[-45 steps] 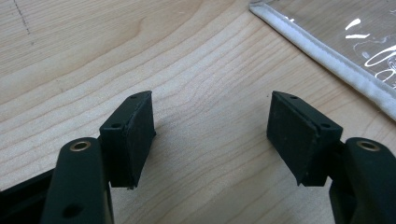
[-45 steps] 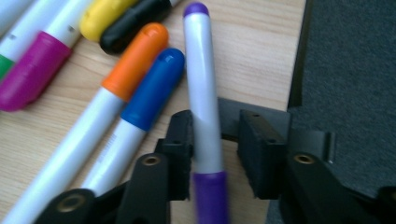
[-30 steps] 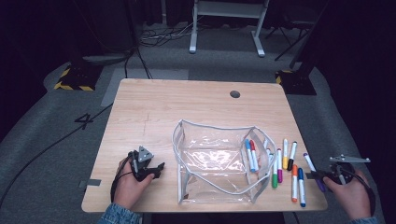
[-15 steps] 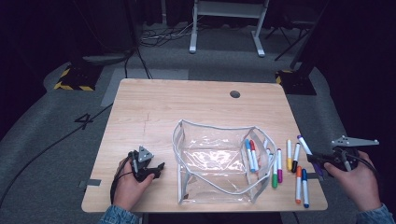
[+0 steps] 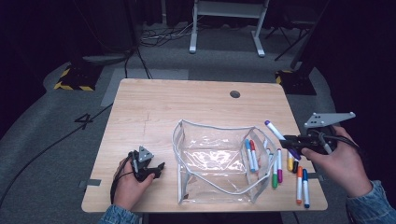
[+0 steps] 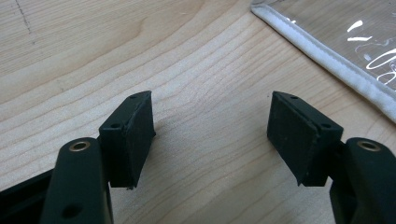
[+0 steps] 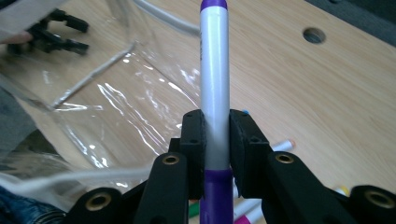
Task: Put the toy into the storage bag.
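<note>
High view: right gripper point(image 5: 292, 140) w/ purple marker point(image 5: 279, 135) has risen off table.

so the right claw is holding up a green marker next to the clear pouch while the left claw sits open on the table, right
Not quite: the marker in the right claw is purple, not green, as the right gripper view shows. The rest holds: it is held up beside the clear pouch, and the left claw sits open on the table.

Light: table point(image 5: 154, 112) brightly lit, surroundings dark
Glare: white streaks on clear pouch point(image 5: 212, 158)
Focus: high view soft; near jaws blurred
</note>
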The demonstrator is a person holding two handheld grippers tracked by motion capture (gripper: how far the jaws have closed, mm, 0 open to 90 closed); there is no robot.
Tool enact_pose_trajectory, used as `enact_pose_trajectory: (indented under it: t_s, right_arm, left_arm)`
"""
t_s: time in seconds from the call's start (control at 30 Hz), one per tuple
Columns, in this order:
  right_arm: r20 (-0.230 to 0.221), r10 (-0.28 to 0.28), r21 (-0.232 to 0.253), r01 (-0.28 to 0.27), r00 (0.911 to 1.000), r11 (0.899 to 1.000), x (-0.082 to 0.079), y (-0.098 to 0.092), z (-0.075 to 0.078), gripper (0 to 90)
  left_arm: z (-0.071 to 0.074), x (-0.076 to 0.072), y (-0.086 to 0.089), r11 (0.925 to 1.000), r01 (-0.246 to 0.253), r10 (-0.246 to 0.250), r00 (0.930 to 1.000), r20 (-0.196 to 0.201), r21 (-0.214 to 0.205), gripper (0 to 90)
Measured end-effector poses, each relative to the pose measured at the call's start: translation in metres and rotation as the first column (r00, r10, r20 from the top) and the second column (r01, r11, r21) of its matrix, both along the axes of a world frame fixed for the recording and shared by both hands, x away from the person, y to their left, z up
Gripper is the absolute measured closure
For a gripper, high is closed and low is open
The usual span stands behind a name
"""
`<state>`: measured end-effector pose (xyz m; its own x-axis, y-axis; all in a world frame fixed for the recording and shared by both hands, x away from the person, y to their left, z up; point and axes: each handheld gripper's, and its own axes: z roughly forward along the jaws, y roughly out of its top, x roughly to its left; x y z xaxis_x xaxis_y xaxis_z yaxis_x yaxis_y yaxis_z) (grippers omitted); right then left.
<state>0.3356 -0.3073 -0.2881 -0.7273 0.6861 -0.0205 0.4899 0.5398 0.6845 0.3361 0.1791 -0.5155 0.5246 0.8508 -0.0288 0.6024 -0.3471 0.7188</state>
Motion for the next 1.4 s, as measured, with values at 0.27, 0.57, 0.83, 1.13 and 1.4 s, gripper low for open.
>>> enact_pose_trajectory:
  t_s: [0.27,0.57,0.83,1.13,1.4]
  right_arm:
    - [-0.028,0.152,-0.025,-0.153,0.9879,0.988,0.001,0.055,0.015,77.0]
    - [-0.087,0.267,-0.059,-0.272,0.9599,0.960,0.003,0.099,0.007,77.0]
    - [-0.167,0.335,-0.115,-0.356,0.9274,0.928,0.006,0.132,-0.010,77.0]
    - [-0.293,0.366,-0.209,-0.432,0.8834,0.877,0.005,0.164,-0.033,77.0]
    - [-0.372,0.390,-0.290,-0.505,0.8423,0.813,0.000,0.188,-0.045,77.0]
  left_arm:
    - [0.000,0.000,0.000,1.0000,-0.001,0.001,1.0000,0.000,-0.001,32.3]
    - [0.000,0.001,0.000,1.0000,0.000,0.000,1.0000,-0.002,-0.001,31.8]
    - [0.000,0.002,-0.001,1.0000,0.002,-0.002,1.0000,-0.003,0.001,30.6]
    - [0.000,0.003,-0.002,1.0000,0.004,-0.004,1.0000,-0.005,0.004,29.9]
    - [0.000,0.003,-0.002,1.0000,0.003,-0.003,1.0000,-0.002,0.003,29.7]
